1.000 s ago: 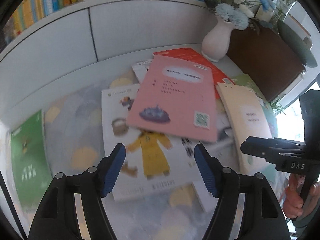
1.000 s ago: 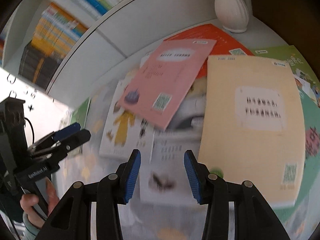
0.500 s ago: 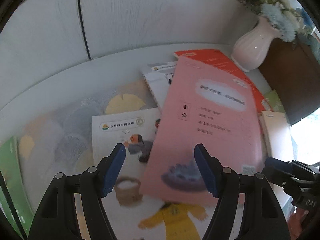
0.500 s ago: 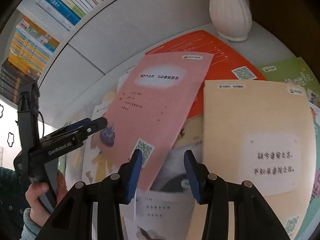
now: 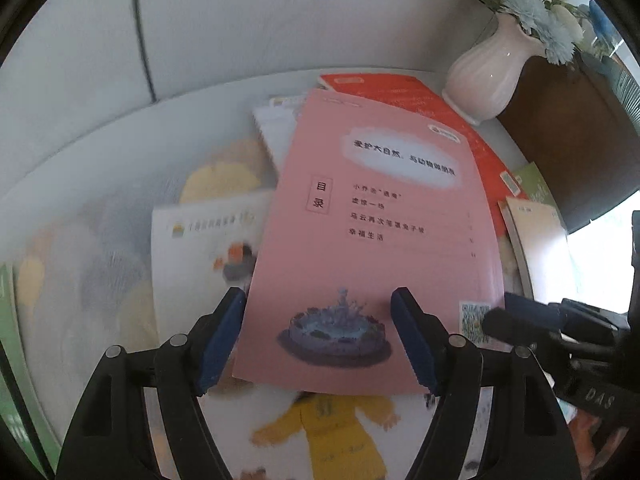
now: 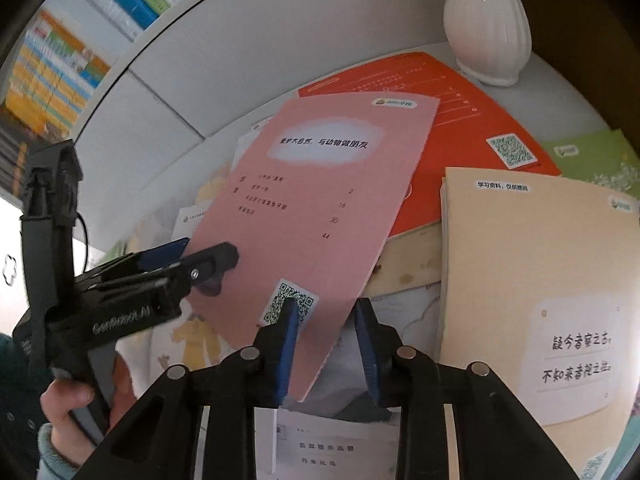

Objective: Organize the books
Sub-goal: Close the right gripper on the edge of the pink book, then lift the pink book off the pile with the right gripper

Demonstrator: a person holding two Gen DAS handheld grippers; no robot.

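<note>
A pink book [image 5: 380,232] lies on top of a loose pile of books, also in the right wrist view [image 6: 316,200]. My left gripper [image 5: 318,336] is open, its blue pads either side of the pink book's near end. My right gripper [image 6: 326,344] is open around the pink book's near right corner, by its QR code. Under the pink book lie an orange book [image 6: 460,120], a white book with a yellow-coated figure [image 5: 200,264] and a cream book [image 6: 536,264]. The left gripper also shows in the right wrist view [image 6: 208,254], at the pink book's left edge.
A white vase [image 5: 488,76] with pale flowers stands at the back right beside a dark brown cabinet [image 5: 572,128]. A white wall panel [image 5: 240,28] backs the surface. Shelved books [image 6: 60,64] stand above it. A green book [image 6: 592,160] lies at the far right.
Both grippers have moved forward and down onto the pink book. The left pads now flank its near end, and the right pads now straddle its corner.
</note>
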